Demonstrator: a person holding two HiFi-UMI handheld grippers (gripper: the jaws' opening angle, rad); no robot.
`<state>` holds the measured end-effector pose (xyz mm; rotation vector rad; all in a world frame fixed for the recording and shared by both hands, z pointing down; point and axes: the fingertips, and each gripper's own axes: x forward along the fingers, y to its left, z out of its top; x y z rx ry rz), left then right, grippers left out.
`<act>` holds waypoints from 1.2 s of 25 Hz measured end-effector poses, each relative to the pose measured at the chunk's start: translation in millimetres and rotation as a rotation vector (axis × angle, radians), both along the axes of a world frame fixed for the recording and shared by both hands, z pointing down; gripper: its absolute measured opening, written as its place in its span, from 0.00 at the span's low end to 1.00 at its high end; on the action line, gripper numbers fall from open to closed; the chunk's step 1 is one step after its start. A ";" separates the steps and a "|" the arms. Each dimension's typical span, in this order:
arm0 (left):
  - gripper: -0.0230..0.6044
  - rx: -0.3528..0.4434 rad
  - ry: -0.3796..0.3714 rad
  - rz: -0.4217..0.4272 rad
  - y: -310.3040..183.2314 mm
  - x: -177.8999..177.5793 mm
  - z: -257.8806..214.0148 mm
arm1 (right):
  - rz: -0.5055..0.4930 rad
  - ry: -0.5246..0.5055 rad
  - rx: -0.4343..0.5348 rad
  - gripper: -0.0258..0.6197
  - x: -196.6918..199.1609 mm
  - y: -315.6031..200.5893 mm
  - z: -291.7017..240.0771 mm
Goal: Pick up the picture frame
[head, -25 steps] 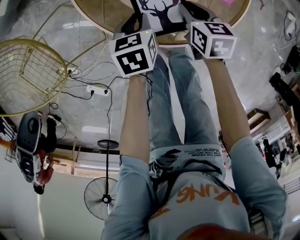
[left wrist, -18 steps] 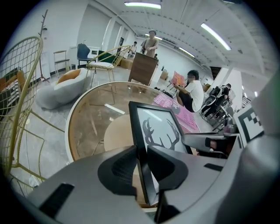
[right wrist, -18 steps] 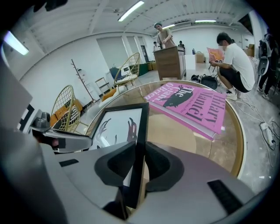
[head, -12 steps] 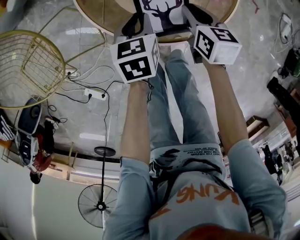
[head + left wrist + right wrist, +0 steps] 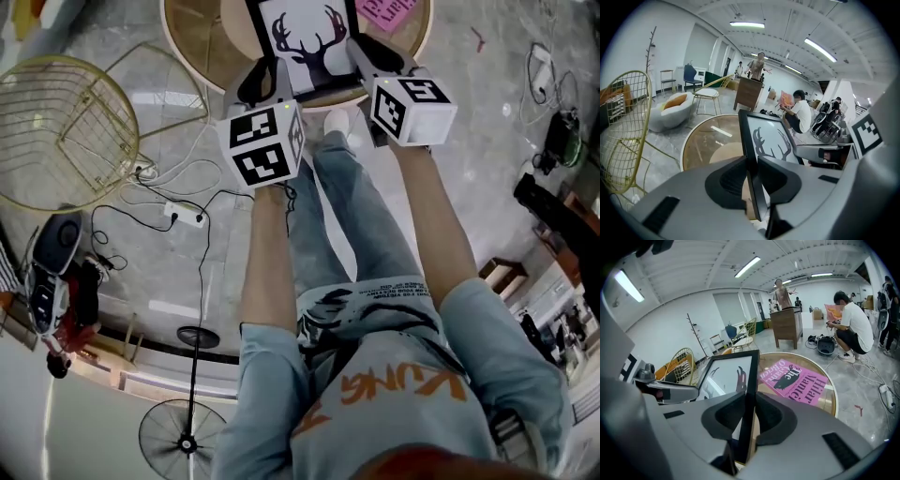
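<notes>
Above the round glass desk (image 5: 197, 42) the picture frame (image 5: 307, 42) hangs apparently clear, fingers (image 5: 726, 180) of the left gripper (image 5: 752, 183) and right gripper (image 5: 746, 420) clamped on its opposite side edges, so the pick-up looks essentially done.

Large open-plan studio or showroom hall, pale marble-look floor (image 5: 141, 272), long ceiling strip lights (image 5: 744, 24), scattered furniture, gold wire chair (image 5: 628, 136), round glass table (image 5: 705, 140), wooden cabinet (image 5: 748, 93), coat stand (image 5: 696, 336), pedestal fan (image 5: 185, 439), power strip (image 5: 186, 215) with loose cables, person crouching (image 5: 853, 329) over gear
</notes>
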<state>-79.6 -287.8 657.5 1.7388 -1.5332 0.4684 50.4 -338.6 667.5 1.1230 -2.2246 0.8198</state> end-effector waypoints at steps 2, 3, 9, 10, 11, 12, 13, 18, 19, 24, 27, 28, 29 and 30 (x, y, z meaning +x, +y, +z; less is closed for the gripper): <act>0.17 0.012 0.005 -0.014 4.7 -1.8 -24.0 | -0.006 -0.006 0.012 0.14 -1.0 6.1 -27.0; 0.17 0.019 0.003 -0.021 6.4 -3.9 -36.5 | -0.006 -0.010 0.020 0.14 -2.8 8.4 -40.8; 0.17 0.078 -0.009 -0.070 7.7 -13.5 -108.7 | -0.031 -0.037 0.072 0.14 -14.2 4.0 -112.3; 0.17 0.091 -0.010 -0.078 5.3 -14.1 -121.4 | -0.034 -0.048 0.084 0.14 -14.8 1.0 -124.7; 0.17 0.103 -0.004 -0.091 3.2 -13.4 -134.0 | -0.033 -0.062 0.094 0.14 -14.1 -1.9 -136.8; 0.17 0.112 0.007 -0.107 2.3 -11.0 -145.9 | -0.030 -0.076 0.100 0.14 -11.4 -3.6 -148.3; 0.17 0.120 0.017 -0.126 2.5 -7.1 -157.0 | -0.025 -0.090 0.101 0.14 -7.0 -4.0 -159.0; 0.16 0.180 0.014 -0.174 3.9 2.8 -216.1 | -0.020 -0.144 0.133 0.14 6.1 1.0 -219.6; 0.16 0.194 0.004 -0.175 5.3 -0.9 -229.4 | -0.019 -0.150 0.150 0.14 2.6 3.2 -233.1; 0.16 0.309 -0.077 -0.119 -8.5 5.4 -293.6 | -0.019 -0.188 0.262 0.14 8.1 -9.0 -293.1; 0.16 0.382 -0.089 -0.120 -19.6 17.5 -325.8 | -0.006 -0.204 0.315 0.14 20.8 -18.3 -332.6; 0.16 0.409 -0.092 -0.121 -24.0 18.9 -336.9 | -0.006 -0.209 0.341 0.14 22.2 -22.5 -346.3; 0.16 0.436 -0.094 -0.119 -26.7 20.0 -348.1 | -0.010 -0.212 0.370 0.14 23.2 -25.2 -359.0; 0.16 0.463 -0.098 -0.115 -27.6 20.9 -359.3 | -0.017 -0.215 0.397 0.14 24.0 -26.1 -370.7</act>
